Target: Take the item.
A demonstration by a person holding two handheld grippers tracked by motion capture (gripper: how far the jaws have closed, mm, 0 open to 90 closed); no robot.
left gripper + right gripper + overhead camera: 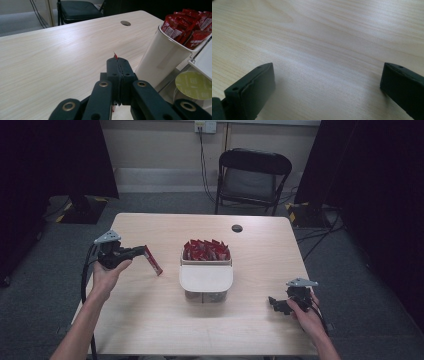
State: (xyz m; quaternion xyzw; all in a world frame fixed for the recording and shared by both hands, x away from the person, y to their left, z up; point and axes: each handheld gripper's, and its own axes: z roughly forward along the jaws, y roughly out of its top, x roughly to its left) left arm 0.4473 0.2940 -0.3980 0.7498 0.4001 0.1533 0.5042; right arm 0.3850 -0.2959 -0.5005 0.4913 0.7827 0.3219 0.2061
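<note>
Holding one red sachet (153, 261) clamped in the left gripper (142, 251), the person appears to be mid-transfer; judged step: a sachet out of the white container (206, 279) and carried over the left half of the table (150, 320).

High view: the sachet hangs from the jaw tips, tilted, lower end toward the table, well left of the container; whether its tip touches the wood I cannot tell; the container stands mid-table, its rear compartment packed with red sachets (206, 250), a white lid part across its front; right gripper (274, 302) sits low near the right edge of the table, well apart from the container, nothing in it.

Left gripper view: jaws pressed together on the sachet; a red sliver (115, 55) shows above the closed tips, another trace below them; container wall (160, 57) stands just right of the jaws, sachets (190, 25) upright inside; a yellow-green disc (193, 83) lies lower right, behind clear plastic.

Right gripper view: jaws spread wide over bare table (324, 37); nothing between them.

Next move, as judged: lower the sachet onto the open table left of the container and release; calls for a slow descent so the thin packet lies flat rather than buckling.
</note>
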